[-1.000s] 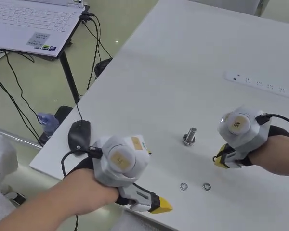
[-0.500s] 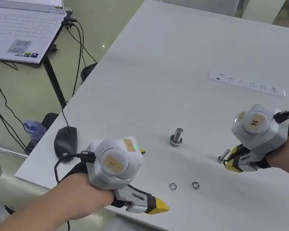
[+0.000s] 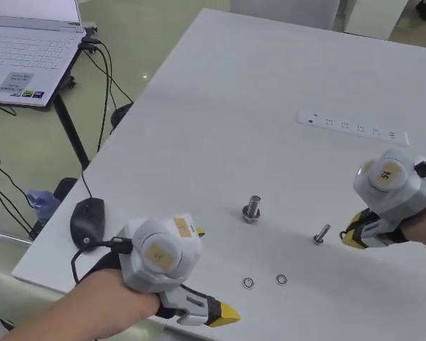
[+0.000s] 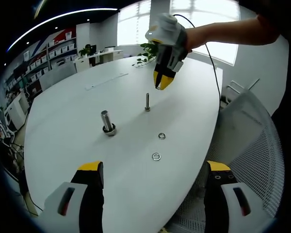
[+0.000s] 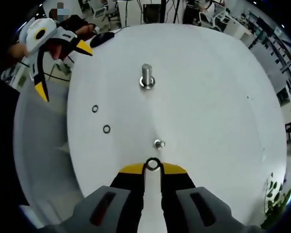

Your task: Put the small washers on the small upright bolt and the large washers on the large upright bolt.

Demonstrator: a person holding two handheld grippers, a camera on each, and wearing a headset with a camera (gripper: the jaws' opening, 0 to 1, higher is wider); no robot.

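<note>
The large upright bolt (image 3: 251, 209) stands mid-table, and the small upright bolt (image 3: 319, 234) is to its right. Two washers (image 3: 248, 283) (image 3: 281, 280) lie flat near the front edge. My right gripper (image 3: 353, 238) sits just right of the small bolt. In the right gripper view the gripper (image 5: 153, 165) is shut on a washer (image 5: 153, 164), just short of the small bolt (image 5: 158, 143), with the large bolt (image 5: 146, 76) farther on. My left gripper (image 3: 213, 273) is open at the front left. In its own view the left gripper (image 4: 154, 167) holds nothing and faces the washers (image 4: 156, 157) (image 4: 161, 136).
A white power strip (image 3: 351, 128) lies at the back right of the white table (image 3: 220, 106). A black mouse (image 3: 87, 220) sits near the left edge. A laptop (image 3: 21, 50) stands on a side stand with cables hanging. A mesh chair (image 4: 252, 136) is beside the table.
The camera has shifted. My right gripper has drawn back to the right from the small bolt, which now stands uncovered. The left gripper has stayed at the front left, open.
</note>
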